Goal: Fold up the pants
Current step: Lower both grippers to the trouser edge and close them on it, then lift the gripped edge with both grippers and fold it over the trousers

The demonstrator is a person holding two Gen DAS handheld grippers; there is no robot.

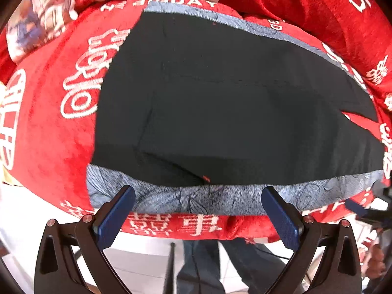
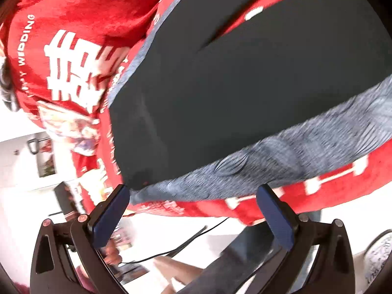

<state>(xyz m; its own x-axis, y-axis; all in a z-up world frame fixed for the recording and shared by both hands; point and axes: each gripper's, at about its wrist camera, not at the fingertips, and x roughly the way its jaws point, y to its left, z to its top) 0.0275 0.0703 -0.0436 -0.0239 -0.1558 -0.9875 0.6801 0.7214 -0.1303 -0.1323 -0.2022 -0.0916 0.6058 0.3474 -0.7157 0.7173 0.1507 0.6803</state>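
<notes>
A red blanket point(image 1: 49, 134) with white lettering is covering the surface, and a grey patterned cloth point(image 1: 196, 199) is lying on top of it. The black pants point(image 1: 220, 98) are lying flat on that cloth, legs pointing away to the right. The left gripper point(image 1: 198, 210) and right gripper point(image 2: 193, 208) are hovering at the near edge, jaws spread wide, holding nothing.
</notes>
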